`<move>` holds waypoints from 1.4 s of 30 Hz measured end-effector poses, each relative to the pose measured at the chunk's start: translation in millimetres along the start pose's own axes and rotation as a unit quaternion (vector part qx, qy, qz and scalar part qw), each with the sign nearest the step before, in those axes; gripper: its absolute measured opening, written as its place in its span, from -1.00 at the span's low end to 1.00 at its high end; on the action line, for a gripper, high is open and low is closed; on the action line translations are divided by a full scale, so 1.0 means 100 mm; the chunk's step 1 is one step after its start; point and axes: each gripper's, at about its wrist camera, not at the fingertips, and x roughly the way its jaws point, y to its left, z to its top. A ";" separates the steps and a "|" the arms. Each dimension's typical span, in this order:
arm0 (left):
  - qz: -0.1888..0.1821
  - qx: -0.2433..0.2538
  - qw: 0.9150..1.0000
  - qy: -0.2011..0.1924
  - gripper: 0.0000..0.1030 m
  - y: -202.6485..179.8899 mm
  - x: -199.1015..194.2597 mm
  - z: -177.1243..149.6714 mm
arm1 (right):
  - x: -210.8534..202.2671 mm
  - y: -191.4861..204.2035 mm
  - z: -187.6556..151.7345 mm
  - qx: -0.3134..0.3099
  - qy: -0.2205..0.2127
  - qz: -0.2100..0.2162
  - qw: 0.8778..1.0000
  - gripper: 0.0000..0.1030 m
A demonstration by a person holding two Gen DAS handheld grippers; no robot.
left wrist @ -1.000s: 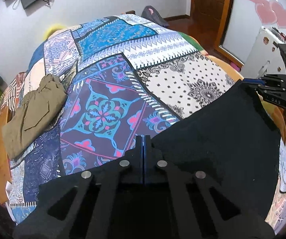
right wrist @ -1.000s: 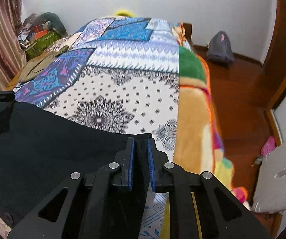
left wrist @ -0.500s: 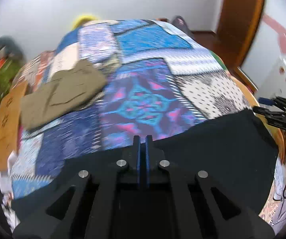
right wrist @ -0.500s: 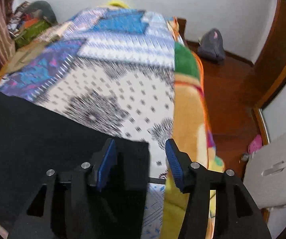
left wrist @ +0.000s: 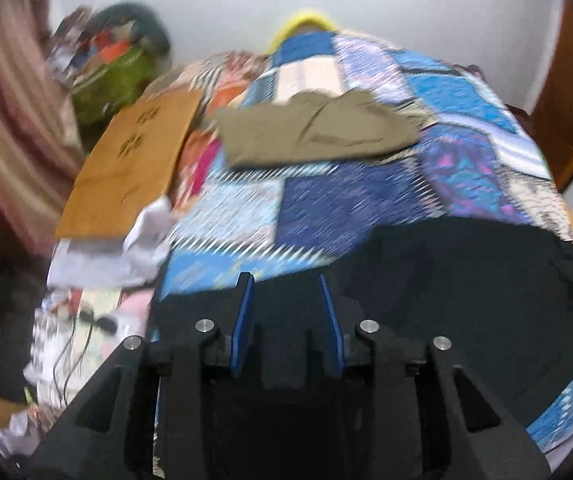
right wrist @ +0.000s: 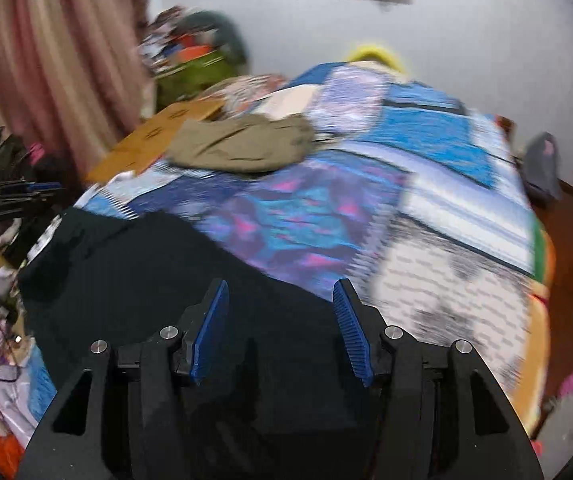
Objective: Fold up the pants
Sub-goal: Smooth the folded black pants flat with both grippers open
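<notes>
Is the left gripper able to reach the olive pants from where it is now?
Probably yes. The left gripper is open above the black pants, and only bare patchwork quilt lies between it and the olive pants farther up the bed.

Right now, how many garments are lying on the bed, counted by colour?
Black pants, spread flat at the near edge of the patchwork bedspread: 1
Olive-khaki pants, folded, farther up the bed: 1
Total: 2 garments
</notes>
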 end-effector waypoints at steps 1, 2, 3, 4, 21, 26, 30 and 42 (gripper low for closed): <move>-0.004 -0.010 1.000 0.012 -0.36 0.13 0.08 -0.08 | 0.12 0.11 0.04 -0.009 0.009 0.011 1.000 -0.01; -0.009 -0.017 1.000 0.020 -0.36 0.19 0.14 -0.13 | 0.24 0.21 0.06 -0.017 0.020 0.018 0.999 -0.01; -0.015 -0.026 0.999 0.032 -0.36 0.28 0.22 -0.19 | 0.37 0.31 0.09 -0.026 0.033 0.023 0.999 -0.01; -0.020 -0.032 0.998 0.043 -0.36 0.33 0.31 -0.25 | 0.50 0.39 0.10 -0.032 0.048 0.026 0.998 -0.01; -0.006 -0.012 0.998 0.056 -0.46 0.47 0.73 -0.34 | 0.10 -0.03 -0.55 0.013 0.112 -0.031 0.993 0.11; 0.026 0.012 0.998 0.061 -0.46 0.35 0.73 -0.27 | -0.17 -0.08 -0.70 0.037 0.103 -0.060 0.992 0.13; 0.010 0.007 0.999 0.042 -0.46 0.30 0.43 -0.28 | -0.34 0.20 -0.60 0.019 0.062 -0.039 0.997 0.13; -0.016 0.006 0.998 0.055 -0.35 0.06 0.17 -0.83 | -0.03 0.72 -0.76 -0.023 0.061 0.009 0.998 0.14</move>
